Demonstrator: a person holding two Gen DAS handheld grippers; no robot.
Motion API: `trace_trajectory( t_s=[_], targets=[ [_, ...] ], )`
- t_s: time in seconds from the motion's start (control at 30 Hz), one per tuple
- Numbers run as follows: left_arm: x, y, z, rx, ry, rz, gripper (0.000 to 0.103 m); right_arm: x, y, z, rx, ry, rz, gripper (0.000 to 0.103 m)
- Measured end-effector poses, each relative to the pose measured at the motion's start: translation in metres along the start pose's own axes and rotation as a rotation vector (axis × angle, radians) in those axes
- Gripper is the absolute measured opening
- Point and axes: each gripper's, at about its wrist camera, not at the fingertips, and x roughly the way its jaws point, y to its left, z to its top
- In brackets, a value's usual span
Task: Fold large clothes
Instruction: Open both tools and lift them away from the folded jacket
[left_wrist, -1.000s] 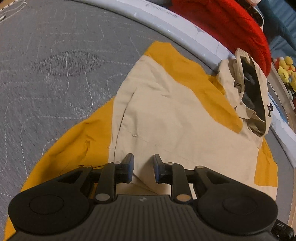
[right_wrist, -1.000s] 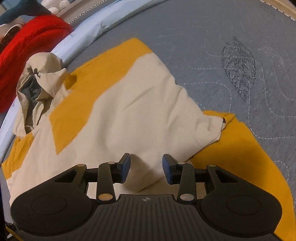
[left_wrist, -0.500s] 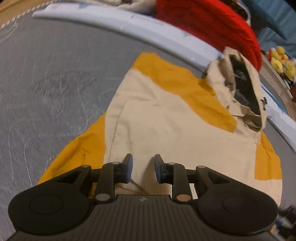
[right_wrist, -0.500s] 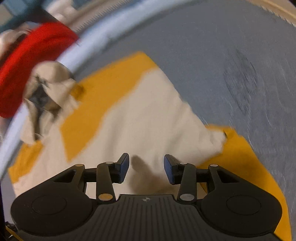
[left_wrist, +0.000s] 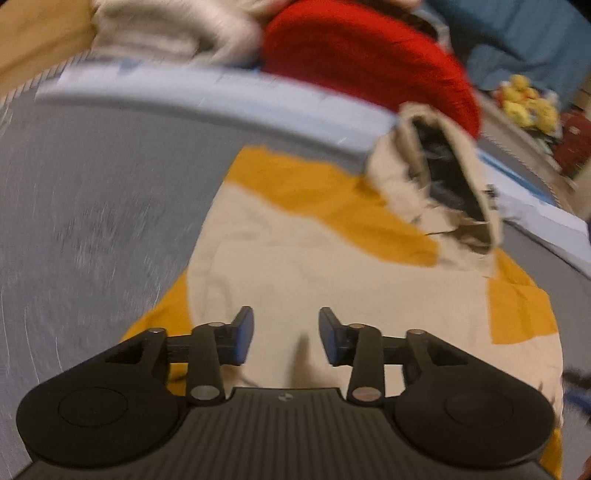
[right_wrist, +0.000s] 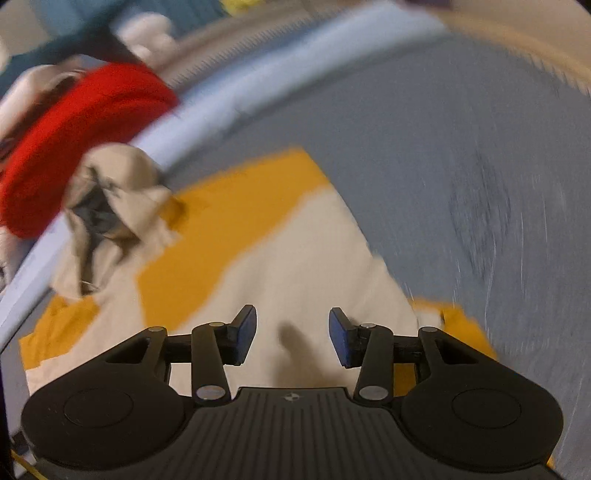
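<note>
Much open grey quilt (left_wrist: 92, 221) is spreading over the left of the left view and the right of the right view (right_wrist: 480, 184), ending at a pale blue border (left_wrist: 221, 96) along the top. Beyond it, a red cloth (left_wrist: 369, 62) is lying. The jacket (left_wrist: 314, 258) is lying folded mid-frame, hood (left_wrist: 436, 184) touching the border. The left gripper (left_wrist: 286, 334) is opening, nothing between its jaws; the right gripper (right_wrist: 291, 336) is standing released, empty. Blur is hiding any writing.

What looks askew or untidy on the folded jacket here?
The hood stands up crumpled at the top of the beige-and-yellow jacket, gaping open against the pale blue edge strip instead of lying flat. Otherwise nothing stands out.
</note>
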Motion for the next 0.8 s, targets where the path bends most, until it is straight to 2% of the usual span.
trace_trajectory(
  t_s=[0.1,0.17,0.3,0.33,0.43,0.5,0.7,0.8],
  targets=[
    [-0.014,-0.017,-0.004,0.079,-0.068,-0.023,0.053,-0.025,0.015,0.001,-0.104,-0.097,0.035,0.046],
    [-0.022,-0.026,-0.009,0.118,-0.102,-0.041,0.061,-0.039,0.022,-0.002,-0.166,-0.153,0.061,0.046],
    [-0.037,-0.039,-0.017,0.158,-0.16,-0.084,0.07,-0.063,0.034,-0.008,-0.267,-0.231,0.102,0.047],
    [-0.039,-0.041,-0.019,0.163,-0.174,-0.093,0.074,-0.067,0.035,-0.01,-0.279,-0.236,0.115,0.048],
    [-0.045,-0.048,-0.023,0.186,-0.213,-0.104,0.076,-0.074,0.038,-0.013,-0.31,-0.244,0.139,0.051],
    [-0.047,-0.051,-0.026,0.193,-0.235,-0.113,0.082,-0.079,0.04,-0.014,-0.331,-0.257,0.149,0.051],
    [-0.054,-0.056,-0.03,0.205,-0.324,-0.098,0.083,-0.091,0.037,-0.016,-0.361,-0.313,0.176,0.057],
    [-0.053,-0.056,-0.029,0.199,-0.343,-0.111,0.083,-0.09,0.036,-0.015,-0.355,-0.302,0.163,0.059]
  ],
)
